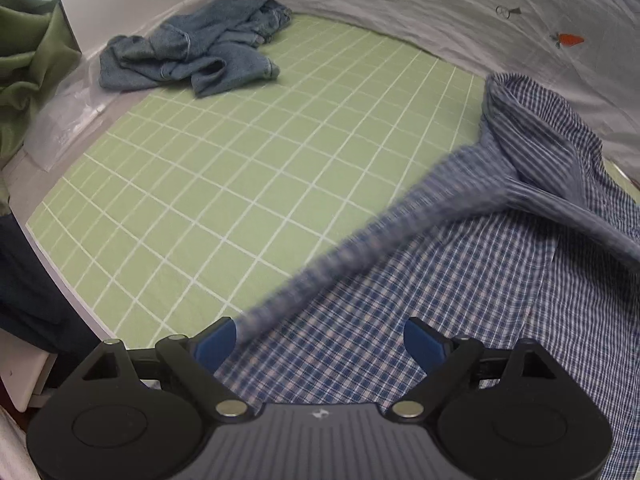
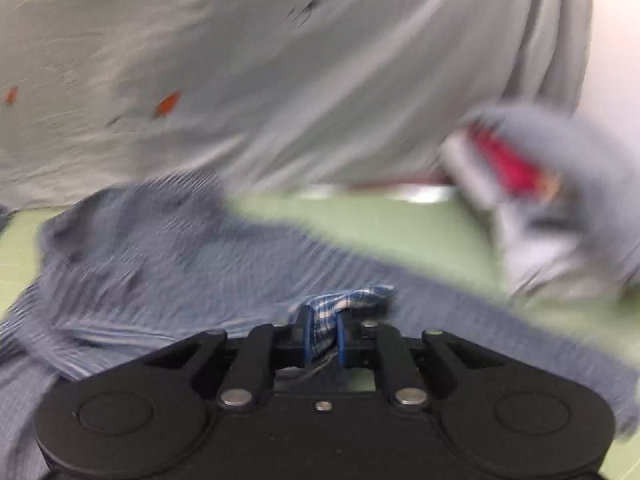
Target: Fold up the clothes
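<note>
A blue-and-white checked shirt (image 1: pixel 460 264) lies on the green gridded mat (image 1: pixel 240 168), spread over its right side, with a blurred fold of it lifted across the view. My left gripper (image 1: pixel 320 340) is open just above the shirt's near edge, its blue pads apart with nothing between them. In the right wrist view my right gripper (image 2: pixel 322 336) is shut on a bunched edge of the checked shirt (image 2: pixel 160 256); the rest of the shirt trails off to the left, blurred by motion.
A crumpled blue denim garment (image 1: pixel 192 52) lies at the mat's far left. White carrot-print fabric (image 1: pixel 460 8) backs the mat. Green cloth (image 1: pixel 28 56) hangs at left. A blurred grey and red object (image 2: pixel 532 184) sits at right.
</note>
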`<state>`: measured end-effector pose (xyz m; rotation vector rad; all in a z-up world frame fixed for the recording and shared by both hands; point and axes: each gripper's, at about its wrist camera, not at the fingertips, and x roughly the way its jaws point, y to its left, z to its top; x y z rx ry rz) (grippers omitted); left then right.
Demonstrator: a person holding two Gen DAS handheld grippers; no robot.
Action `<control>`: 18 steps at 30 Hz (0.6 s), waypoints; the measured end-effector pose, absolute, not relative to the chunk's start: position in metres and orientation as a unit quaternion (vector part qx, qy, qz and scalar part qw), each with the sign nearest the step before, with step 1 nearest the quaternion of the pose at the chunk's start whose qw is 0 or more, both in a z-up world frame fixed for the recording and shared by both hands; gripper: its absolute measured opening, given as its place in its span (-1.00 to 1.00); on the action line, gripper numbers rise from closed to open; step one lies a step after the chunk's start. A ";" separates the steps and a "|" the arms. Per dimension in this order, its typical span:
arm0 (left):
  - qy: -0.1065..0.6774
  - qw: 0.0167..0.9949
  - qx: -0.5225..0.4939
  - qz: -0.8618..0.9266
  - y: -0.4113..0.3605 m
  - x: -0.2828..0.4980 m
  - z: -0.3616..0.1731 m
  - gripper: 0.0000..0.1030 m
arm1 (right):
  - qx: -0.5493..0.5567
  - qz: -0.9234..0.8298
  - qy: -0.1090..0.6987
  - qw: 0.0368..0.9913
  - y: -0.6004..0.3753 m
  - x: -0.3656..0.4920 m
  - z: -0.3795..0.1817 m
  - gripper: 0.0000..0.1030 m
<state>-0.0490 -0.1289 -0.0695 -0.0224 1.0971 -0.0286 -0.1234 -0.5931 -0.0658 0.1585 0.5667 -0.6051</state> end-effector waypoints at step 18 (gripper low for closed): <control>0.506 0.858 0.009 -0.088 -0.040 -0.010 -0.084 0.88 | 0.179 -0.336 0.279 0.881 -0.433 -0.140 -0.098 1.00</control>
